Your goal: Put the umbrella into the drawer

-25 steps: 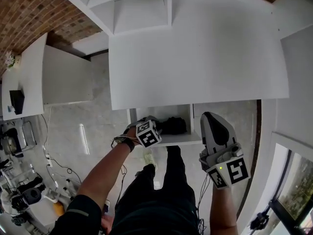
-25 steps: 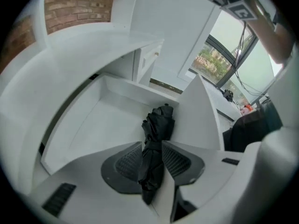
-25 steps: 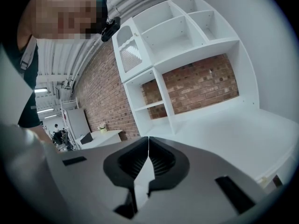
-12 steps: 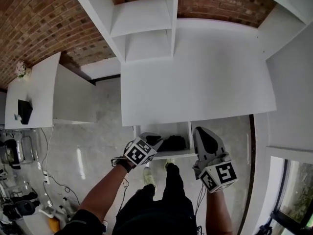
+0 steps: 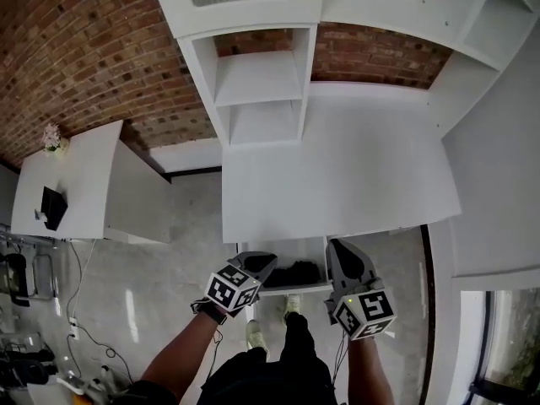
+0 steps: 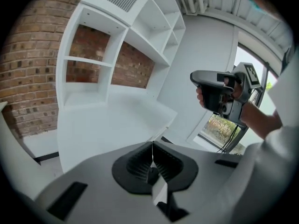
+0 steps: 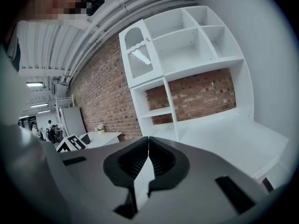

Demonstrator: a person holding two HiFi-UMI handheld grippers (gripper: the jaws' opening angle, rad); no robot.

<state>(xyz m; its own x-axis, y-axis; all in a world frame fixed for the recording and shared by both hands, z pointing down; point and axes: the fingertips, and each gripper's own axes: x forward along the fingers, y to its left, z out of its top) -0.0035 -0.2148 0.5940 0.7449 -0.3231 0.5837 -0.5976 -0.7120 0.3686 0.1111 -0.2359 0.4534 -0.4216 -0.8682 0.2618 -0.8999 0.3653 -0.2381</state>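
Note:
The black folded umbrella (image 5: 297, 272) lies inside the open white drawer (image 5: 291, 289) under the desk's front edge. My left gripper (image 5: 261, 260) hangs just left of it above the drawer's corner, apart from the umbrella. In the left gripper view its jaws (image 6: 152, 143) are shut with nothing between them. My right gripper (image 5: 337, 245) is at the drawer's right side. The right gripper view shows it (image 7: 148, 138) shut and empty too. The right gripper (image 6: 219, 94) shows in a hand in the left gripper view.
A white desk top (image 5: 337, 167) spreads ahead with a white shelf unit (image 5: 261, 83) against the brick wall (image 5: 84, 66). A second white table (image 5: 67, 184) with a small black object (image 5: 52, 207) stands at the left. My legs and feet are below the drawer.
The left gripper has come up away from the umbrella, which stays in the drawer. Both grippers have risen, and the head view has tilted up, showing more wall and shelves.

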